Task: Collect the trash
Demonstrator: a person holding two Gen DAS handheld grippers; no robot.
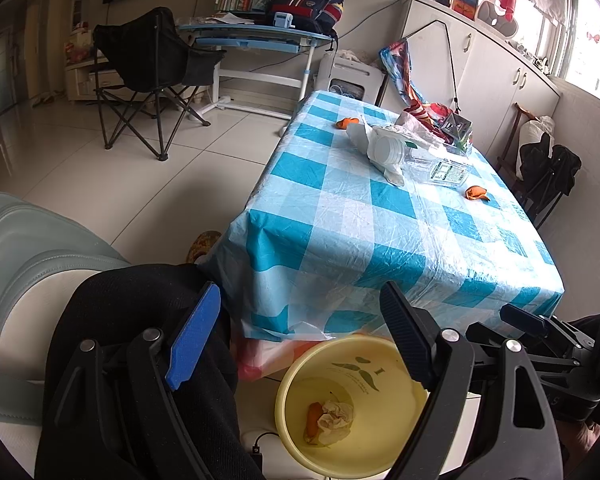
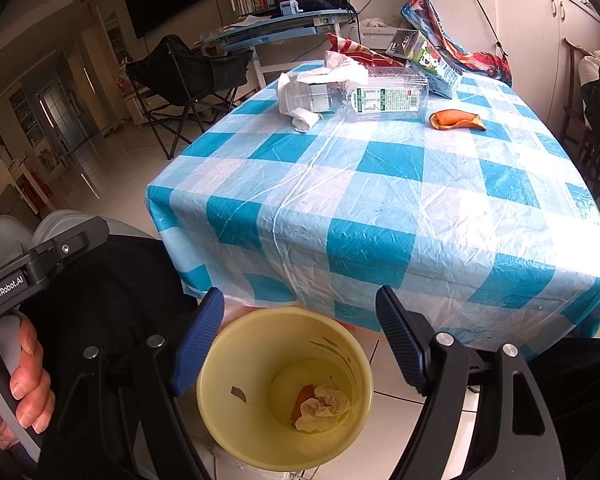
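Observation:
A yellow bin (image 1: 396,444) (image 2: 220,412) stands on the floor at the near edge of the table, with a crumpled tissue (image 2: 322,406) and orange peel (image 1: 312,416) inside. My left gripper (image 1: 304,312) hangs open above it, empty. My right gripper (image 2: 300,316) is also open and empty over the bin. On the checked tablecloth (image 2: 380,208) lie a clear plastic bottle (image 2: 380,98), white tissues (image 2: 340,70), an orange peel (image 2: 456,119), a carton (image 2: 428,54). A second peel (image 1: 347,122) lies at the far side.
A person's hand (image 2: 24,388) holds the left gripper's handle at the lower left of the right wrist view. A black folding chair (image 1: 148,72) and a blue desk (image 1: 256,36) stand beyond the table. White cabinets (image 1: 496,64) line the right wall.

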